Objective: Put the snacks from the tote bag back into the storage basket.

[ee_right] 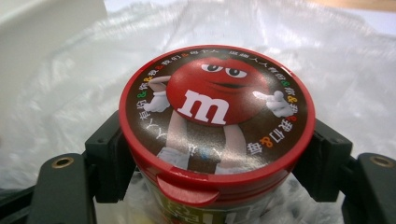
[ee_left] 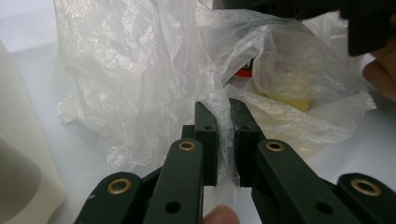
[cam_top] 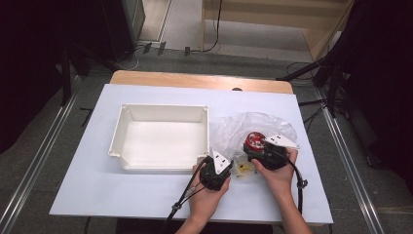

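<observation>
White tabletop (cam_top: 97, 185) carries a tray (cam_top: 160, 139) at centre frame. Right gripper (ee_right: 215, 154) fingers clamp the candy tub (ee_right: 217, 116) (upright, lid up); left gripper (ee_left: 224, 135) fingers pinch the plastic bag (ee_left: 140, 84) just left of it.

White tray (cam_top: 127, 141) on white table (cam_top: 87, 185), grey floor (cam_top: 29, 146), cables (cam_top: 209, 46)

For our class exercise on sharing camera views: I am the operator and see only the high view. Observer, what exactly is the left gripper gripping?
Observer: The left gripper has a fold of the clear plastic bag pinched between its fingers.
Operator: And the right one?
Observer: The right gripper clamps a red-lidded candy tub by its sides, just under the lid.
Operator: What is on the lid?
Observer: A red cartoon candy character with a white m.
</observation>
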The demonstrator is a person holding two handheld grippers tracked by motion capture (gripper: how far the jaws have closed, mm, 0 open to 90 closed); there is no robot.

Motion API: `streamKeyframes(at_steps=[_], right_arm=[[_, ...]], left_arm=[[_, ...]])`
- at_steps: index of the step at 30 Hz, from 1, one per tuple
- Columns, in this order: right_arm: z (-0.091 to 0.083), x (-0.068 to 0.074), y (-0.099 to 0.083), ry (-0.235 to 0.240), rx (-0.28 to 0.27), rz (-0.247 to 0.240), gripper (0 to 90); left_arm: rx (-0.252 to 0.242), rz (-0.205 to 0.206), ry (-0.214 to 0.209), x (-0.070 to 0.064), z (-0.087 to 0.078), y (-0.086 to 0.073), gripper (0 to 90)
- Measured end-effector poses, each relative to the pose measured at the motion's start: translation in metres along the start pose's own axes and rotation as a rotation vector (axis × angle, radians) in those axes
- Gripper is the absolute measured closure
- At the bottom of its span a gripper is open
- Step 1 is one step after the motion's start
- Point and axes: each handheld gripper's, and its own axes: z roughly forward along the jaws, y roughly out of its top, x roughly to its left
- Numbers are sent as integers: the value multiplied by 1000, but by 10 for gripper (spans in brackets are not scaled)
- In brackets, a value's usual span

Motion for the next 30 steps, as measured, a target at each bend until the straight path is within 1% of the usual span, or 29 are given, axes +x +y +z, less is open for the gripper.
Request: streamKeyframes(at_steps=[2, 5, 7, 8, 10, 13, 14, 15, 17, 19, 21, 23, 27, 30], right_arm=[[-6, 1, 5, 8, -22, -1, 256], [-13, 3, 10, 15, -38, -6, 257], [-17, 3, 13, 19, -44, -15, 257], [-18, 4, 14, 19, -47, -11, 257], [-20, 4, 16, 22, -52, -15, 257], [-22, 4, 18, 24, -58, -17, 257], [-23, 4, 18, 26, -60, -14, 257], [-23, 3, 19, 26, -62, -12, 257], [-24, 2, 19, 24, -64, -10, 258], [-26, 0, 20, 25, -66, -10, 258], [-27, 0, 20, 27, -66, -5, 258], [-27, -1, 19, 25, -65, -7, 258], [-27, -3, 19, 22, -65, -8, 258], [-27, -4, 19, 18, -63, -7, 258]], left_arm=[[0, 0, 0, 0, 0, 0, 853], [-2, -3, 2, 0, 0, 0, 833], [-11, 2, -1, -1, -1, 0, 789], [-23, 2, -3, -1, -1, 0, 769], [-36, 7, -13, -2, -4, 0, 717], [-56, 15, -69, -1, -9, 1, 624], [-71, 3, -84, -1, -11, 1, 595], [-71, 3, -93, 0, -12, 1, 571], [-75, -12, -125, 2, -15, 1, 532], [-69, -8, -151, 3, -17, 0, 481], [-65, 2, -160, 2, -20, -1, 439], [-76, 11, -168, 2, -23, -2, 409], [-108, 16, -168, 2, -32, -3, 330], [-113, 19, -170, 6, -38, -4, 299]])
